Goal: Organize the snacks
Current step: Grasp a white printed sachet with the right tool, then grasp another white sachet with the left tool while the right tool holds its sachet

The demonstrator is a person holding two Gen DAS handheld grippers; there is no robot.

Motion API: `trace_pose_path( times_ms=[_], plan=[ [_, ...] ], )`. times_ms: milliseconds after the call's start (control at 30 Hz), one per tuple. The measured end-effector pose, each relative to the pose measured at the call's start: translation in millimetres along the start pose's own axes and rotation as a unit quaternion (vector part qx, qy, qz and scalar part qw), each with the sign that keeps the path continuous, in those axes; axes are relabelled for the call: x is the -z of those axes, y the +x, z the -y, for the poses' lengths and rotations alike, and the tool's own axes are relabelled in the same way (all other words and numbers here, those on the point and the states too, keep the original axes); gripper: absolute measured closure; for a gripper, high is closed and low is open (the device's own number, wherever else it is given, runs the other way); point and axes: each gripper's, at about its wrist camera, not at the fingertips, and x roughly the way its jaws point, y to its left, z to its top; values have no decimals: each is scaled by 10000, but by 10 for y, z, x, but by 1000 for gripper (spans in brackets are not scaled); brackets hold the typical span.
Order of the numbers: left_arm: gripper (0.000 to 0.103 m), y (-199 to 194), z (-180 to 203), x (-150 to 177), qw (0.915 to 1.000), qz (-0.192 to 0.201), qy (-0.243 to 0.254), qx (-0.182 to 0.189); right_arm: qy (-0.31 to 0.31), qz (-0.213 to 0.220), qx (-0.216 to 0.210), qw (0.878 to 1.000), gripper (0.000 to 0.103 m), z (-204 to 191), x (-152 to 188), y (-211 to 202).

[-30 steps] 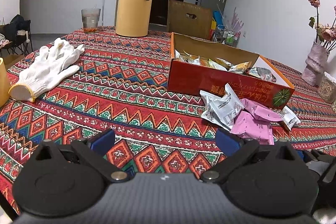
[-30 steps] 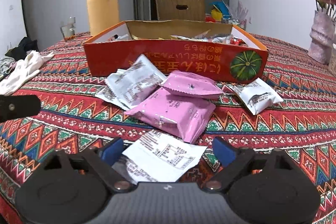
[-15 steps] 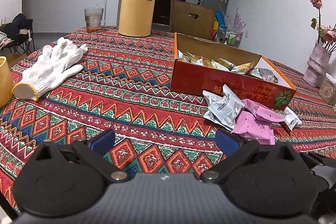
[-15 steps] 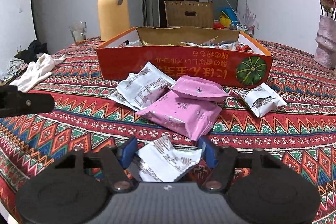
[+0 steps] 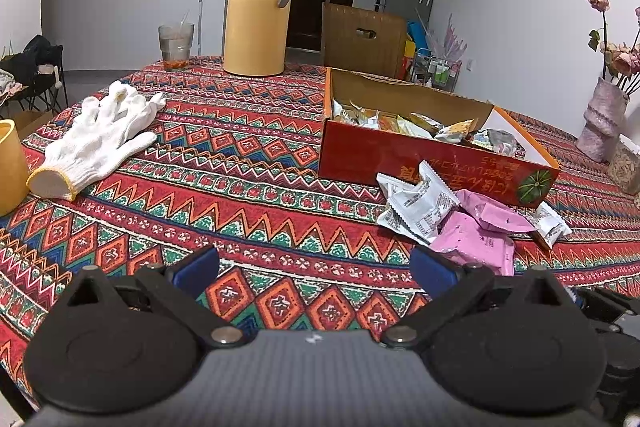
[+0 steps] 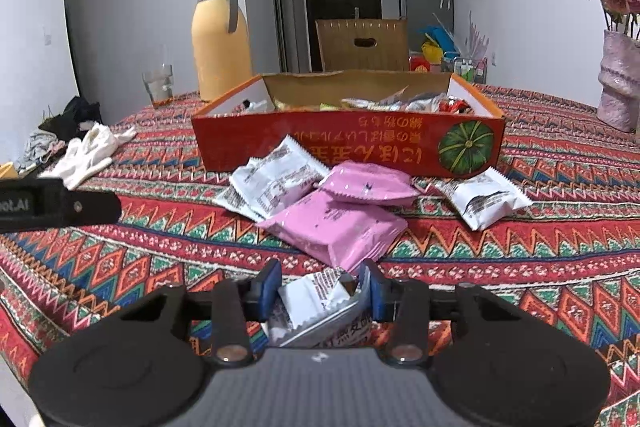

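Pick-up step: the right gripper (image 6: 320,289) is closing on a white packet (image 6: 320,301), crumpling it, which next needs lifting into the far box (image 6: 348,143); the left gripper (image 5: 314,267) is wide open, empty.

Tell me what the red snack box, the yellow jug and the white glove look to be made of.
Red snack box: looks like cardboard, glossy printed outside, raw brown inside with a ragged top edge.
Yellow jug: smooth matte body, probably plastic or coated metal, with a grey collar and handle; the look leaves it open.
White glove: knitted fabric, likely cotton, limp, with a yellow-edged cuff.
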Motion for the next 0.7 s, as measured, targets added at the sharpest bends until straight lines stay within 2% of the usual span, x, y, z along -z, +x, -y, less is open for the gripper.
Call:
trace_pose_path(
  times_ms=[700],
  plan=[
    [0,158,334,-217,9997,31,213,-121,355,781,300,9959,61,628,-358,-171]
  ],
)
